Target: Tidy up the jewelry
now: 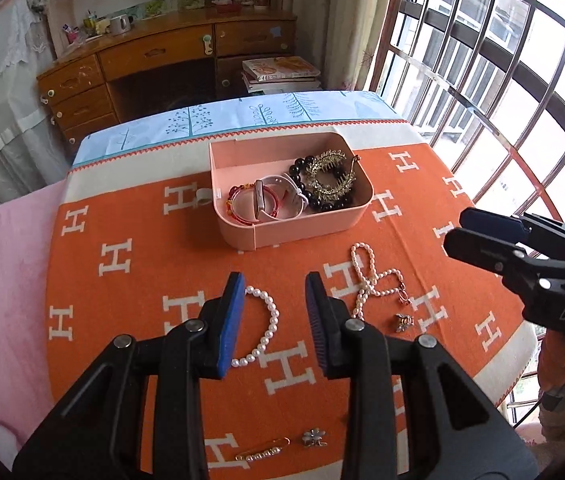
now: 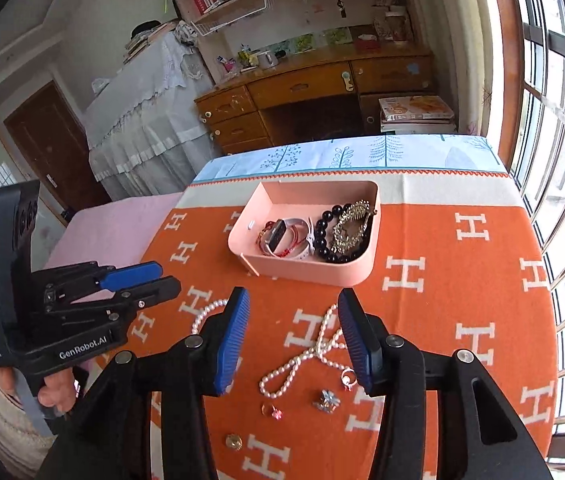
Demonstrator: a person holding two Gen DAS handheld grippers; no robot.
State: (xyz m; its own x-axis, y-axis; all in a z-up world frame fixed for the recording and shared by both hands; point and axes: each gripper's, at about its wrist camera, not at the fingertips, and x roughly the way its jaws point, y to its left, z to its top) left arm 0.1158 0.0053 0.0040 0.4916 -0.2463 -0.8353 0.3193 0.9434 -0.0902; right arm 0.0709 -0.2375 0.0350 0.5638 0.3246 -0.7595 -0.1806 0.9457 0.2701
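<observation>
A pink box (image 1: pixel 306 229) (image 2: pixel 324 270) on the orange cloth holds a watch (image 1: pixel 260 200), a black bead bracelet (image 1: pixel 332 202) and a gold hair comb (image 1: pixel 332 178). A pearl bracelet (image 1: pixel 268 326) lies between the fingers of my open left gripper (image 1: pixel 274 318), which hovers above it. A long pearl necklace (image 1: pixel 366 280) (image 2: pixel 306 354) lies to its right, between the fingers of my open, empty right gripper (image 2: pixel 294 334). Small brooches (image 2: pixel 326 400) and a ring (image 2: pixel 272 411) lie near it.
A gold pin (image 1: pixel 262 454) and a flower brooch (image 1: pixel 314 438) lie near the front table edge. A gold button (image 2: pixel 233 441) lies in front too. A barred window (image 1: pixel 502 60) is on the right; a wooden desk (image 1: pixel 162 60) stands behind the table.
</observation>
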